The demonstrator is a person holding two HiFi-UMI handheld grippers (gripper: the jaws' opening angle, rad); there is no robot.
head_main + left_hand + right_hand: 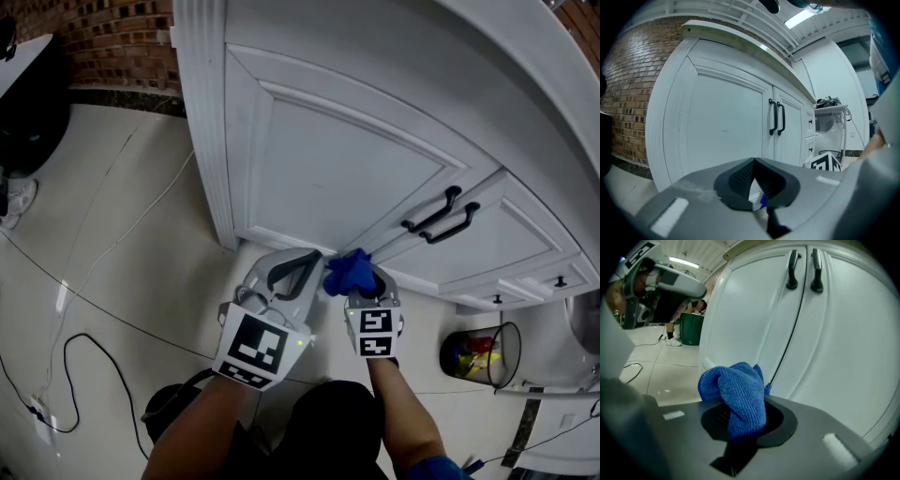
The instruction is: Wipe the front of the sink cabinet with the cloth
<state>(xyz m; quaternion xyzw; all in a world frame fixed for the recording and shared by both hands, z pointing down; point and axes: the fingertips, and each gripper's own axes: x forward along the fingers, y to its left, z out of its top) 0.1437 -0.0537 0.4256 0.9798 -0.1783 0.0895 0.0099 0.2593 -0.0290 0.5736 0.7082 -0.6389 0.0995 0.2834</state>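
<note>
A white sink cabinet (356, 159) with two panelled doors and two black handles (441, 216) fills the head view. My right gripper (361, 277) is shut on a bunched blue cloth (349, 273), held low near the bottom of the doors by their centre seam. In the right gripper view the cloth (738, 394) bulges out of the jaws just short of the door (754, 319). My left gripper (298, 267) is shut with nothing in it, right beside the cloth. The left gripper view looks along its closed jaws (753, 180) at the cabinet (722, 126).
A wire waste basket (483, 356) with coloured rubbish stands on the floor to the right. Thin cables (84, 309) run over the pale tiled floor at left. A brick wall (112, 42) rises behind the cabinet's left side. Small drawers with knobs (560, 281) lie further right.
</note>
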